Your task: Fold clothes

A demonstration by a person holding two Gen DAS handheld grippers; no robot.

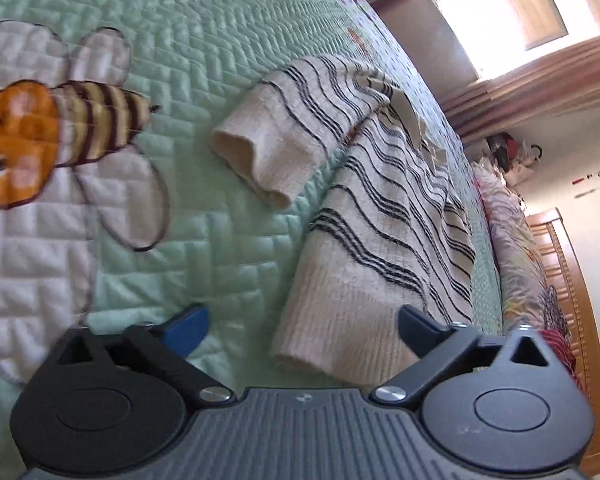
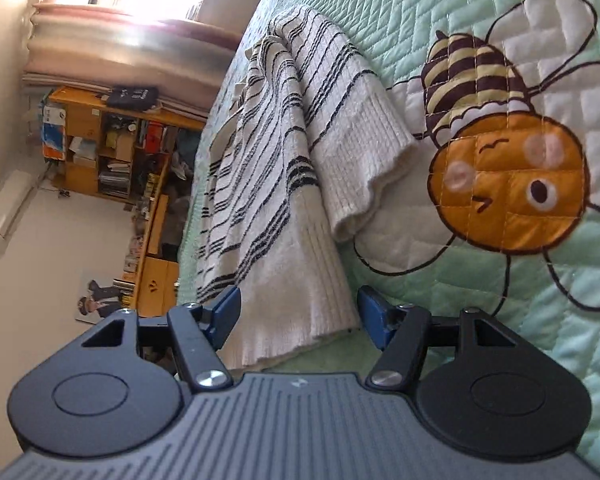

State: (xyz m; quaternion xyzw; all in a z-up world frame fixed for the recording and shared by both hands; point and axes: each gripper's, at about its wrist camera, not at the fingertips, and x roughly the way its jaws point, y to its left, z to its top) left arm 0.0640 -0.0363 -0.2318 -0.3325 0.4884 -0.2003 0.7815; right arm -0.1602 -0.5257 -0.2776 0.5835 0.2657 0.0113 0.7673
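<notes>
Two pairs of tongs are held low over a bed covered by a mint-green quilt [image 1: 204, 60] stitched in a brick pattern, with a large cartoon bee [image 2: 504, 168] sewn onto it. A cream sweater [image 1: 384, 216] with wavy dark stripes is laid on the quilt, one sleeve [image 1: 276, 128] stretched out to the side. The left tongs [image 1: 302, 330] are spread wide, with the ribbed hem of the sweater lying between the fingers and not pinched. The right tongs [image 2: 298, 316] are also spread, a ribbed hem edge lying between the blue pads [image 2: 226, 312] without being pressed. A bright window [image 1: 512, 12] with a wooden frame is seen beyond the bed. A cluttered wooden bookshelf [image 2: 112, 148] and a wall air conditioner [image 2: 4, 208] are seen against a pale wall.
</notes>
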